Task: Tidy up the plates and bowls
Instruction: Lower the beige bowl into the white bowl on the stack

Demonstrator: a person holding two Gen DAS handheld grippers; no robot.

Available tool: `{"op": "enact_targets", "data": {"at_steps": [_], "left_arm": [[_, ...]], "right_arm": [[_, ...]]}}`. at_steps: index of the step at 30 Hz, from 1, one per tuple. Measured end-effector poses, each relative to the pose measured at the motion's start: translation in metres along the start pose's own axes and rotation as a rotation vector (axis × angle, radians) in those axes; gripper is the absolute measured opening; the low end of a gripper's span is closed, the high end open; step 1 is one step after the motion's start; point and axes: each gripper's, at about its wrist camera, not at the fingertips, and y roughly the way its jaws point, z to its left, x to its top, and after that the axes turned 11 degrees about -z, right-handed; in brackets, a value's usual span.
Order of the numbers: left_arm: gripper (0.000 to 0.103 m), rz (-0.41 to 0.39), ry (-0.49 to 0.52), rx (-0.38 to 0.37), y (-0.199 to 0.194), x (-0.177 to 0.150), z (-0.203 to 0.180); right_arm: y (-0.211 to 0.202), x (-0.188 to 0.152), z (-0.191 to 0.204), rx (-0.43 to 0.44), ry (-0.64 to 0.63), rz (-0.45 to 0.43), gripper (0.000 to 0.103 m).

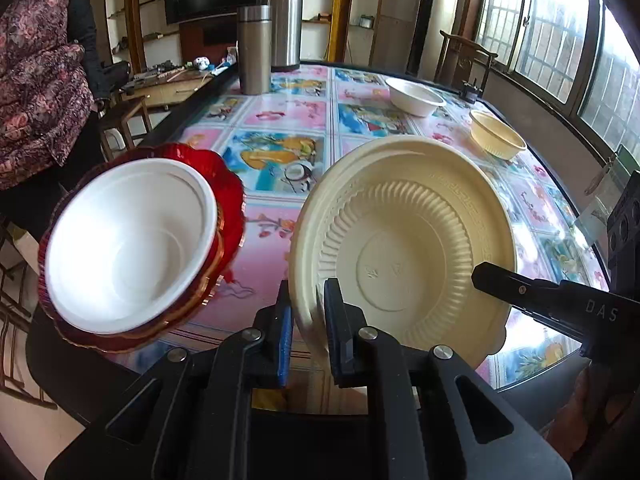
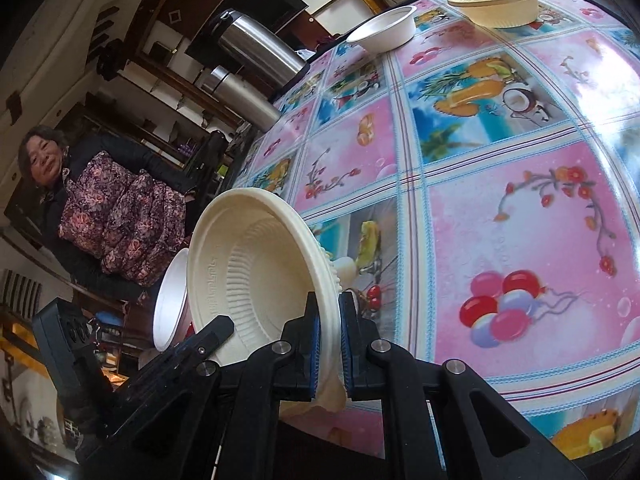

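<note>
A large cream ribbed bowl (image 1: 408, 248) hangs tilted over the near edge of the table, held from both sides. My left gripper (image 1: 308, 292) is shut on its near rim. My right gripper (image 1: 480, 272) comes in from the right and pinches the opposite rim. In the right wrist view my right gripper (image 2: 329, 300) clamps the cream bowl (image 2: 256, 264) at its rim, with my left gripper (image 2: 220, 328) on the far side. A white bowl (image 1: 128, 244) sits nested in a stack of red scalloped plates (image 1: 232, 208) at the left.
A second white bowl (image 1: 416, 96) and a smaller cream bowl (image 1: 498, 134) stand at the far right of the table (image 2: 480, 200). A steel tumbler (image 1: 254, 48) and a steel flask (image 1: 284, 20) stand at the back. A person (image 1: 36, 80) in a flowered jacket sits left.
</note>
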Motion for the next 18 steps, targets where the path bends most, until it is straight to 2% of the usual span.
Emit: {"op": "enact_targets", "data": {"at_steps": [8, 18], "left_arm": [[0.013, -0.067, -0.032, 0.036, -0.015, 0.013, 0.027], [0.013, -0.125, -0.108, 0.147, -0.028, 0.023, 0.083]], "right_arm": [[-0.004, -0.005, 0.035, 0.041, -0.036, -0.017, 0.009], [0.009, -0.001, 0.095, 0.1, -0.092, -0.011, 0.009]]}}
